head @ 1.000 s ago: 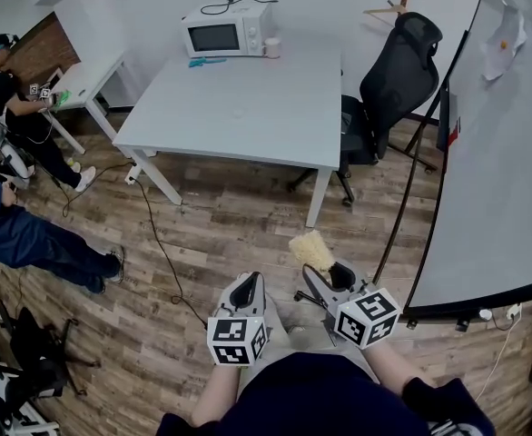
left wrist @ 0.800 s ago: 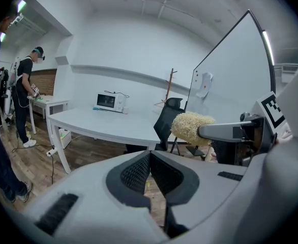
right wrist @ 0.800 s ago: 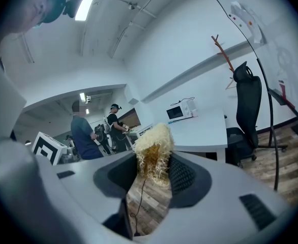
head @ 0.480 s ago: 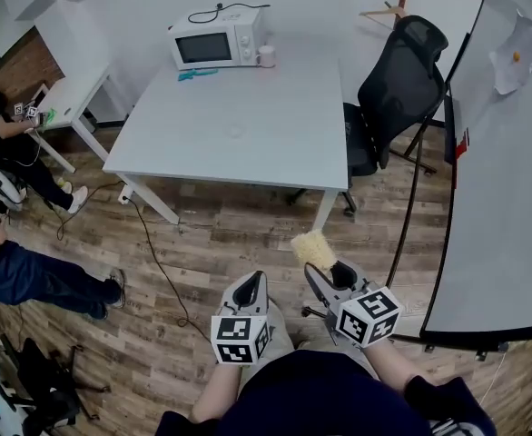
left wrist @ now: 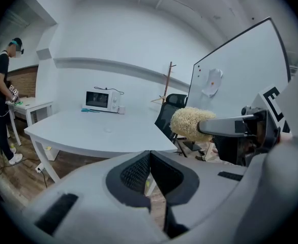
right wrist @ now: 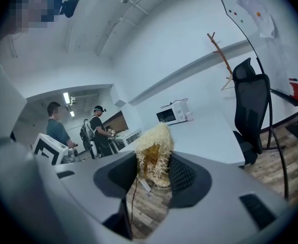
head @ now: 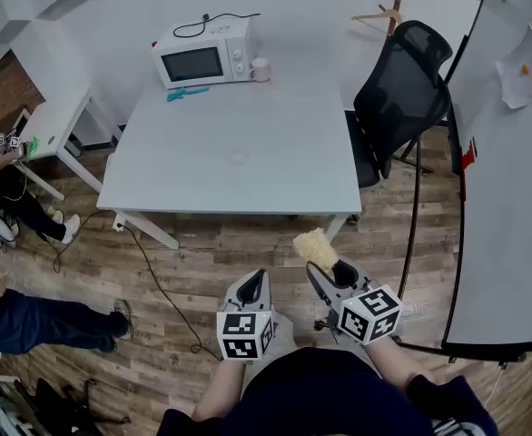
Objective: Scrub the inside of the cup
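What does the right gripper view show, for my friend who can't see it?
The right hand-held gripper squeezes a straw-coloured scrubber between its jaws. Beyond it stands a white table with a microwave, a black chair to the right.

A white tabletop (head: 239, 153) stands on a wood-plank floor (head: 202, 243) near a plain white wall (head: 320, 7), with a microwave (head: 202, 57) at its far edge. A black office chair (head: 398, 89) sits at its right, beside a large whiteboard (head: 511, 207). A smaller white desk (head: 53, 121) stands off to the left.

Cup (head: 260, 69) just right of microwave (head: 201, 54) on table (head: 248, 166), chair (head: 400, 84) further right
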`<state>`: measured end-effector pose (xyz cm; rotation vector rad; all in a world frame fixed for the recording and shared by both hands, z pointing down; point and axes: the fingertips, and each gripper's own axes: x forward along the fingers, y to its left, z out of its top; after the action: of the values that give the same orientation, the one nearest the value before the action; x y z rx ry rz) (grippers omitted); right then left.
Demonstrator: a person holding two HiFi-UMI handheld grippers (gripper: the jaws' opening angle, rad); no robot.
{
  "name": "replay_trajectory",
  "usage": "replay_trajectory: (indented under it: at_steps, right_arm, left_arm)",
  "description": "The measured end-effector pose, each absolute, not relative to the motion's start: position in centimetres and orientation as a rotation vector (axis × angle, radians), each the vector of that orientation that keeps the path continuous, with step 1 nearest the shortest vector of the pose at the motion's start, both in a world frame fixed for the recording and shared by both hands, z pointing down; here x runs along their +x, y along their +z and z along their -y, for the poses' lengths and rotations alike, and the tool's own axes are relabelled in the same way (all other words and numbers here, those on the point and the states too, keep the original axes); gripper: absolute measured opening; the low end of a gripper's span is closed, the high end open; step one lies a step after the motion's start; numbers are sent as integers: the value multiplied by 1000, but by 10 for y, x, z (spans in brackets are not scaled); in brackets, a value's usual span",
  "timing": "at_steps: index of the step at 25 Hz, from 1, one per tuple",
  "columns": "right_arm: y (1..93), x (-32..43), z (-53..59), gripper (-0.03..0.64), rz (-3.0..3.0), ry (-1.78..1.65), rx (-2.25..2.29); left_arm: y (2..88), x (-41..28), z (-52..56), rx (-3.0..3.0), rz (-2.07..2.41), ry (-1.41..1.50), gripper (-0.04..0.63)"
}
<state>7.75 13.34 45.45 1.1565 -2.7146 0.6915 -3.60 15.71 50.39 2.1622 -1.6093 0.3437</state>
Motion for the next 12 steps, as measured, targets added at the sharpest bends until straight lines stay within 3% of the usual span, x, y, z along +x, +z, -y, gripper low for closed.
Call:
replay_trajectory:
  at_steps: [12]
  right_arm:
    - [450, 10, -58, 173, 2686, 716, 1256]
  left_arm:
    - [497, -101, -69, 2225, 1538, 394, 18]
